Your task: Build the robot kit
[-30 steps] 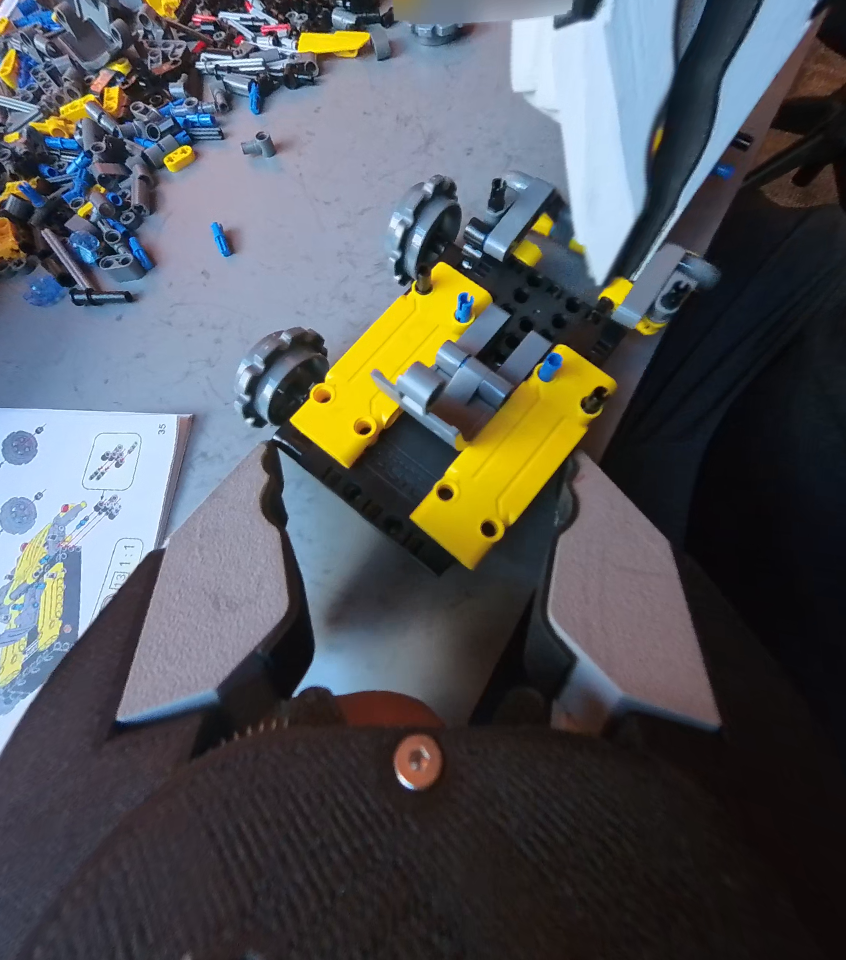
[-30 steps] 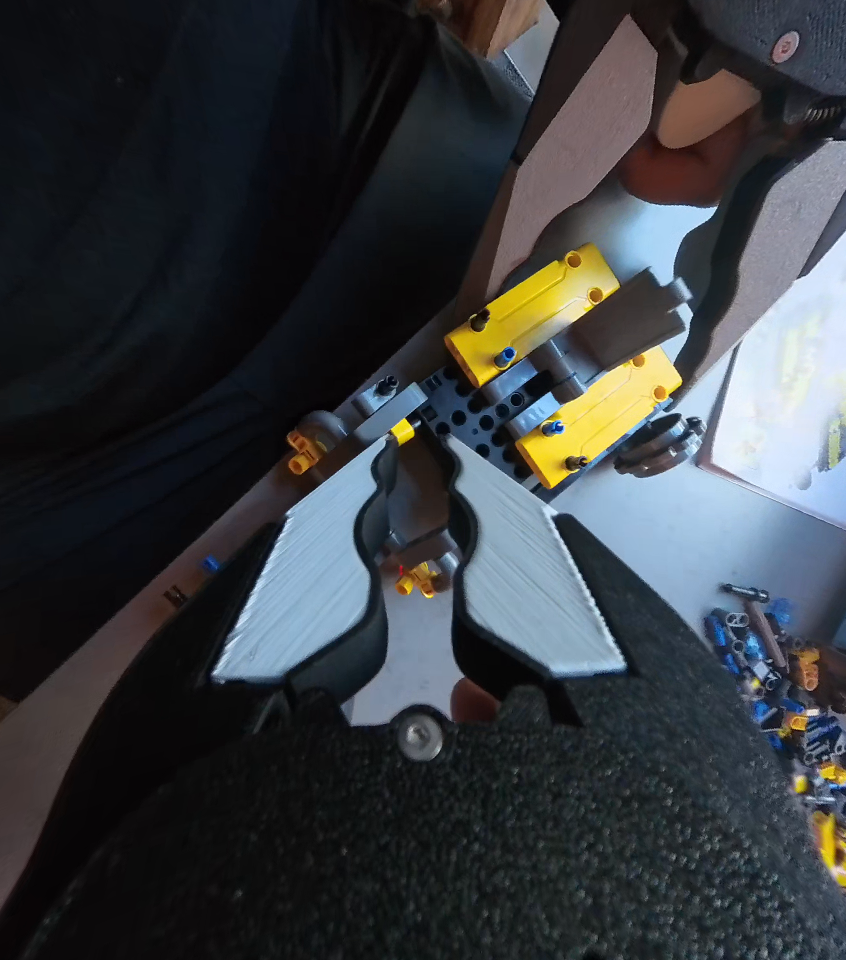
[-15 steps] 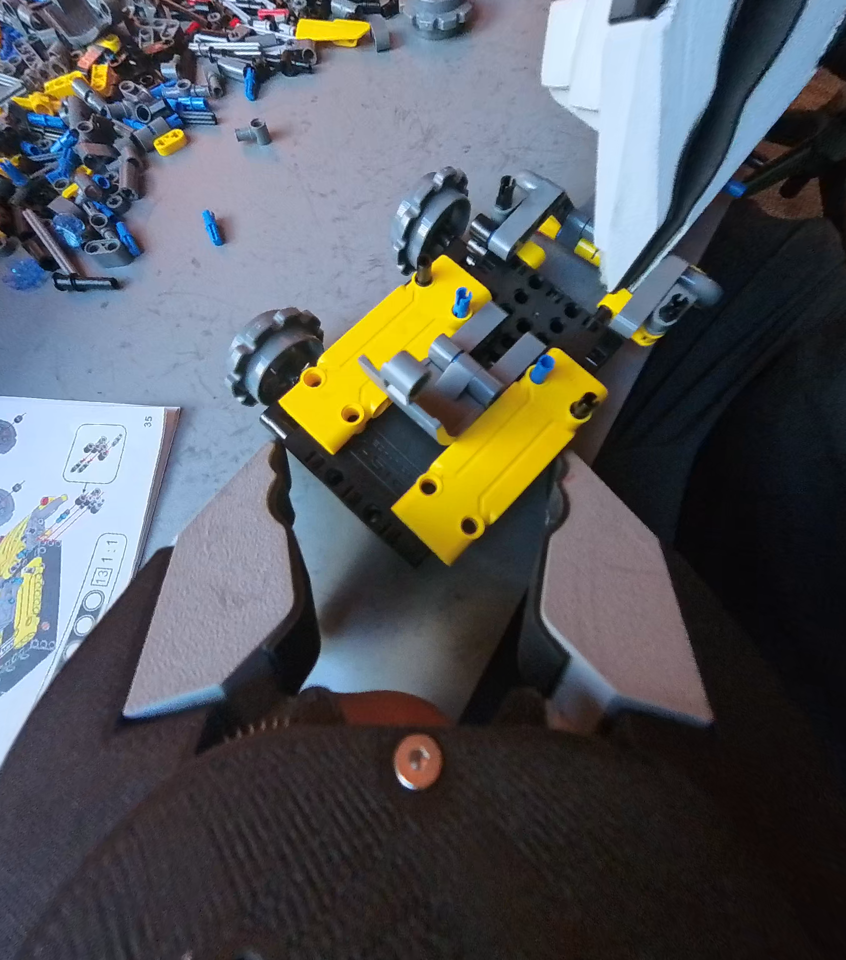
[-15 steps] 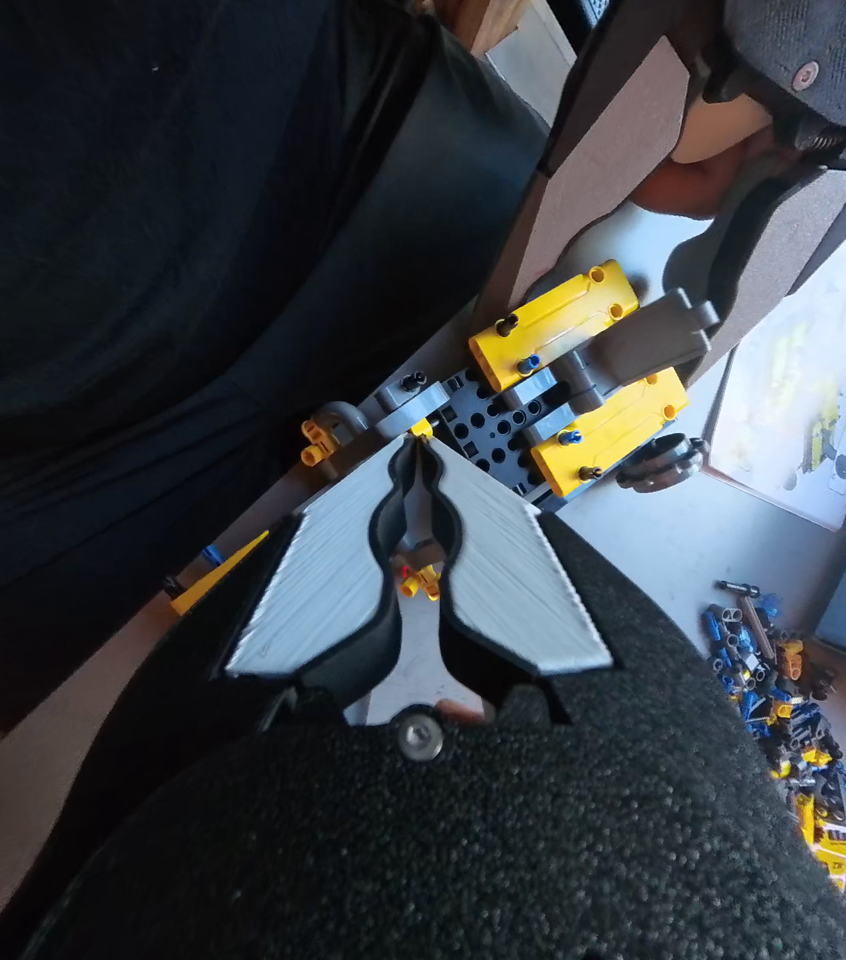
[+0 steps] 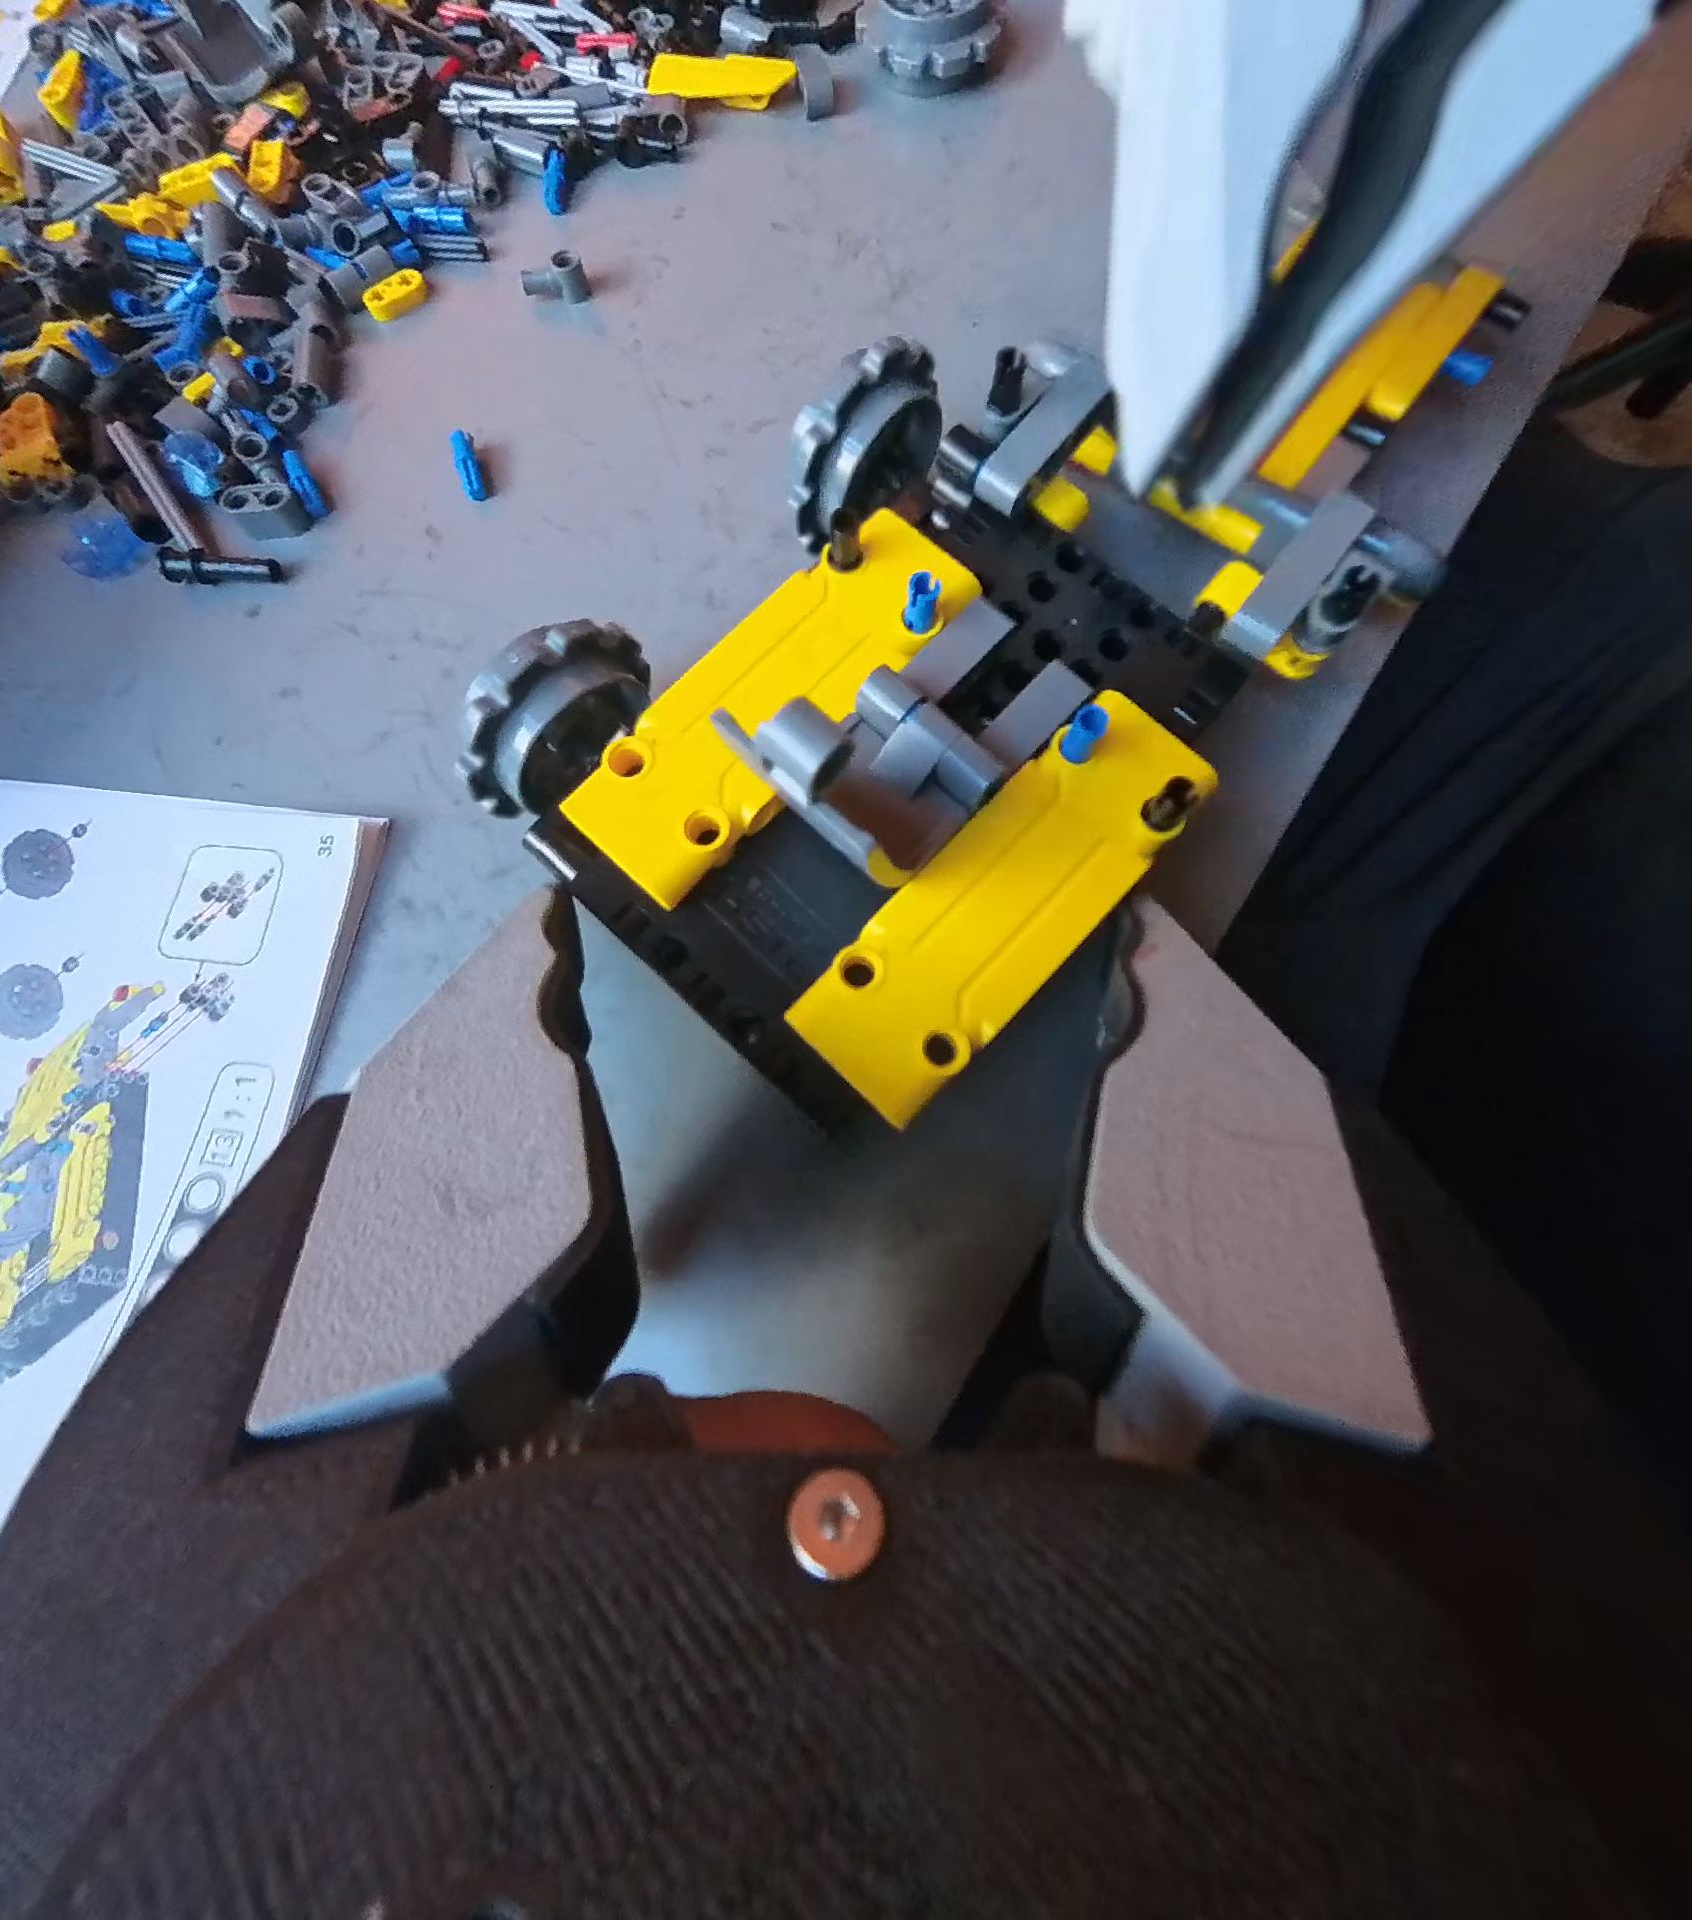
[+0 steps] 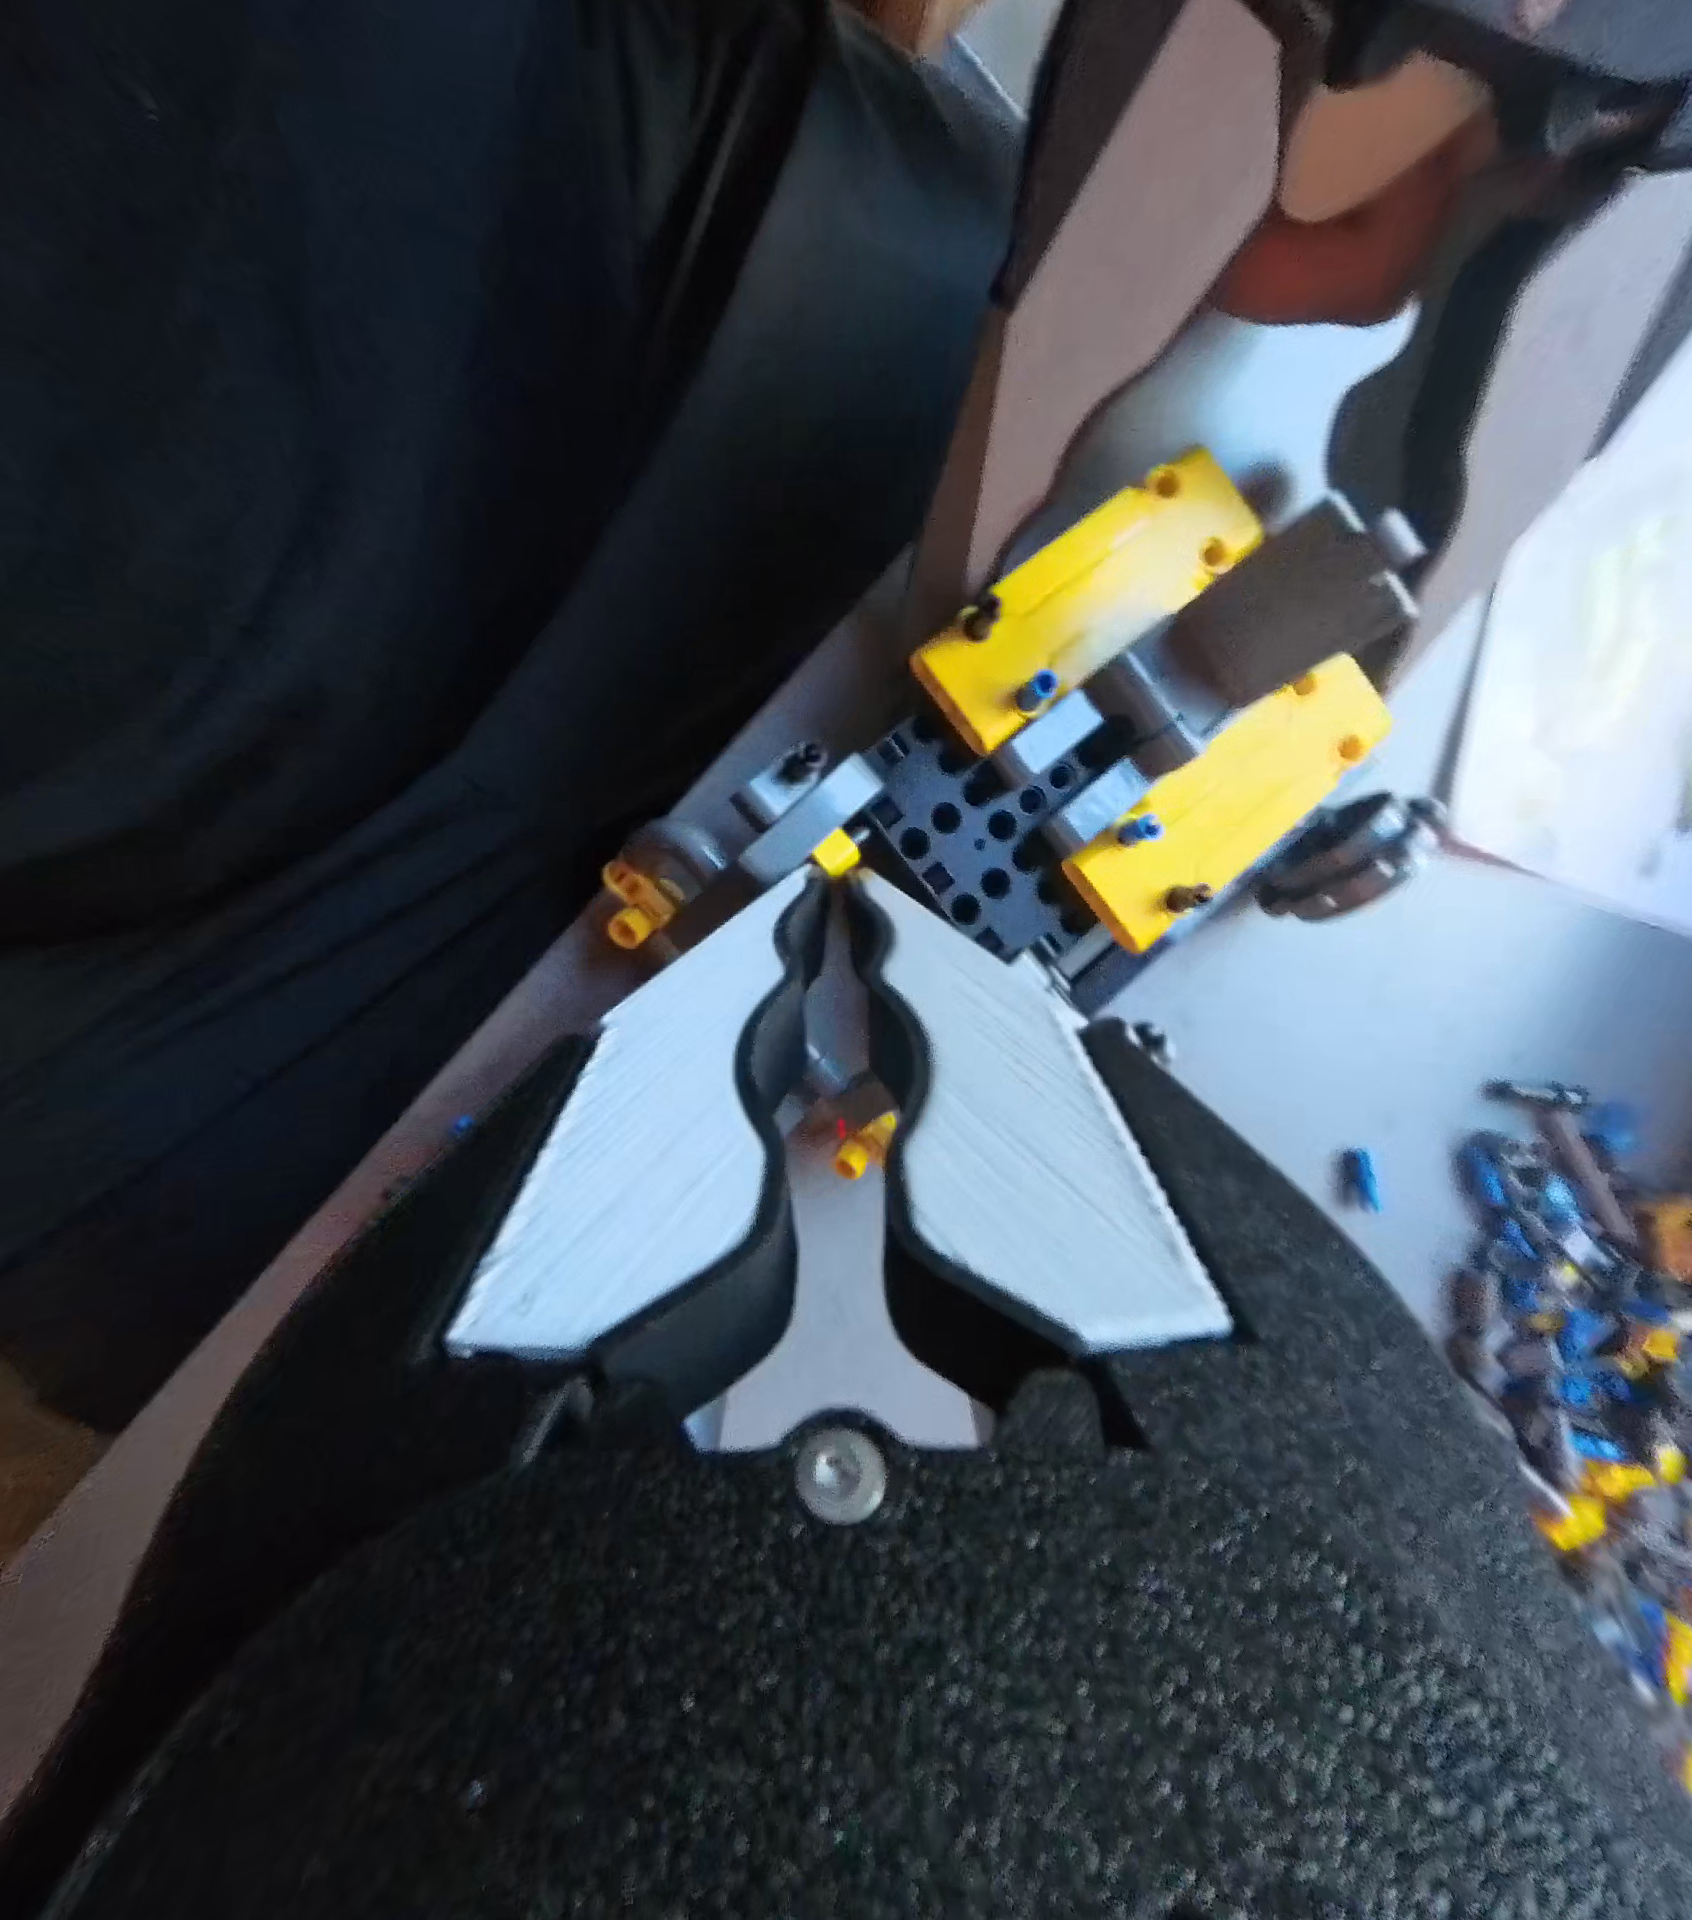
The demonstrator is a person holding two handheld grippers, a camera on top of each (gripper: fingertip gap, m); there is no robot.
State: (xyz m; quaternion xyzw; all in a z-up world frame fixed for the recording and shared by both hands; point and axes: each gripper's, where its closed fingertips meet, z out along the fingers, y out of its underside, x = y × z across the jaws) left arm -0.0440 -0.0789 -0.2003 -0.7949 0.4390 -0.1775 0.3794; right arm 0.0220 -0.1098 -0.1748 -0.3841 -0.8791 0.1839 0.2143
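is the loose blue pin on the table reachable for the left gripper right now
Probably not as it stands: the left gripper has its fingers wide around the end of the yellow and black model, and the blue pin lies apart beyond it, on open table left of the grey wheels.

right gripper [image 5: 1226, 457]: top cut off by upper edge in left wrist view; motion-blurred; covers far end of model [image 5: 883, 821], so grip pt there not visible
part in right gripper [image 6: 837, 1023]: mostly hidden btwn the white fingers [image 6: 676, 1132]; only a grey sliver + yellow pegs show; shape unclear
left gripper [image 6: 1195, 499]: cut off at top in right wrist view; blurred; whether tips touch model can't tell
loose parts pile [image 5: 177, 208]: runs off top/left edges; pieces too small to sort; blurred smear in right wrist view
instruction booklet [image 5: 94, 1039]: cut by left edge; washed out in right wrist view
person's dark clothing [image 6: 302, 468]: no detail readable
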